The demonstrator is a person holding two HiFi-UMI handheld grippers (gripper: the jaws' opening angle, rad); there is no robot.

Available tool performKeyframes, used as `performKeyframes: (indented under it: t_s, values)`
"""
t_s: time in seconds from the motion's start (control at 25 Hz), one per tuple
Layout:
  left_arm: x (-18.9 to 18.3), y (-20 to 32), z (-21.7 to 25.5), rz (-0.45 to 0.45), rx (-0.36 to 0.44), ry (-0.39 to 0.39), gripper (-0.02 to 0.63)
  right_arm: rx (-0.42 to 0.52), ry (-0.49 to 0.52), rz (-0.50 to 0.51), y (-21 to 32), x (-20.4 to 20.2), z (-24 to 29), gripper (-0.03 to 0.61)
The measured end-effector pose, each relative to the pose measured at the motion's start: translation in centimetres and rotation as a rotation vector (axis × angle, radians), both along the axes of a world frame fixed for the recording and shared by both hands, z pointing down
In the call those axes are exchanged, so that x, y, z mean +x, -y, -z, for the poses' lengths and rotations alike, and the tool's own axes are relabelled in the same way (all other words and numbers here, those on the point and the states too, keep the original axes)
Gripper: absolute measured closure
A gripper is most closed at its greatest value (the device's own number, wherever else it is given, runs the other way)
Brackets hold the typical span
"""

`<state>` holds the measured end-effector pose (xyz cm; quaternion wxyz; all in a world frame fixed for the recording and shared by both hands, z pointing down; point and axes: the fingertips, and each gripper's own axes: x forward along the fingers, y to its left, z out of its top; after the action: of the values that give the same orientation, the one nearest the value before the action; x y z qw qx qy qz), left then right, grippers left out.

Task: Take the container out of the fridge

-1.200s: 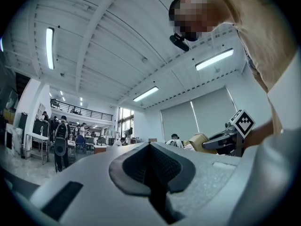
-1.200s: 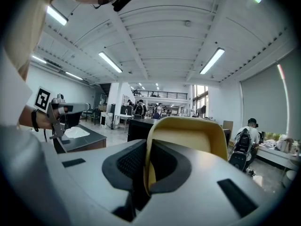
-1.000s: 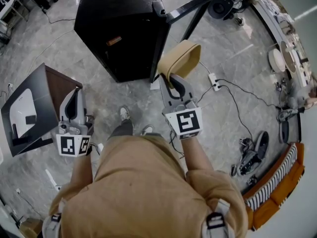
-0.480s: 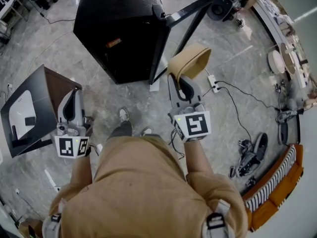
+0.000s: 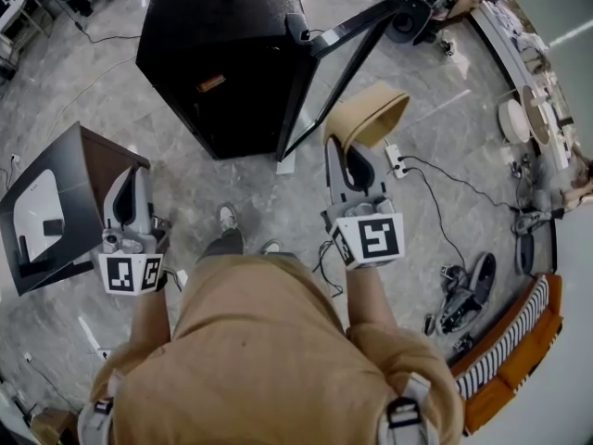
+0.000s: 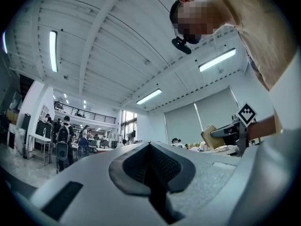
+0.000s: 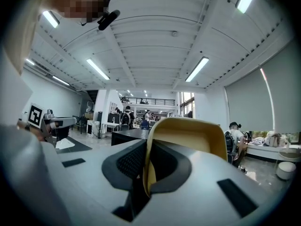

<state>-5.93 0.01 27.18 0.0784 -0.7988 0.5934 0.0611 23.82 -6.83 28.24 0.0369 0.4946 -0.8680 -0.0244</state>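
Note:
My right gripper [image 5: 346, 156] is shut on the rim of a tan, open-topped container [image 5: 369, 115], held out in front of the person, right of the black fridge [image 5: 220, 54]. In the right gripper view the container [image 7: 188, 136] stands tilted up between the jaws, its wall pinched by the pads. The fridge door [image 5: 357, 21] stands open, swung to the right. My left gripper [image 5: 130, 191] hangs lower left, jaws pressed together with nothing between them; in the left gripper view its fingertips [image 6: 151, 166] meet against the ceiling.
A dark cabinet with an open door [image 5: 51, 202] stands at the left by the left gripper. A power strip and cables [image 5: 408, 160] lie on the grey floor at right. Shoes [image 5: 468, 295] and a striped orange seat [image 5: 514, 346] are at lower right.
My right gripper has carried the container up and to the right, farther from the fridge. The left gripper has barely moved.

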Motion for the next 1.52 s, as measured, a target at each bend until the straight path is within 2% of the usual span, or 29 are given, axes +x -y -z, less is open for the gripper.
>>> performKeyframes:
  t_s: [0.76,1.52]
  values:
    - [-1.4,2.1,0.8,0.025,0.012,-0.015,0.614,0.044,0.033,-0.070,1.7,2.6,2.6,0.561]
    - [-3.6,3.1,2.5,0.018,0.027,-0.062,0.614,0.063,0.061,-0.163,1.6,4.8,5.1,0.563]
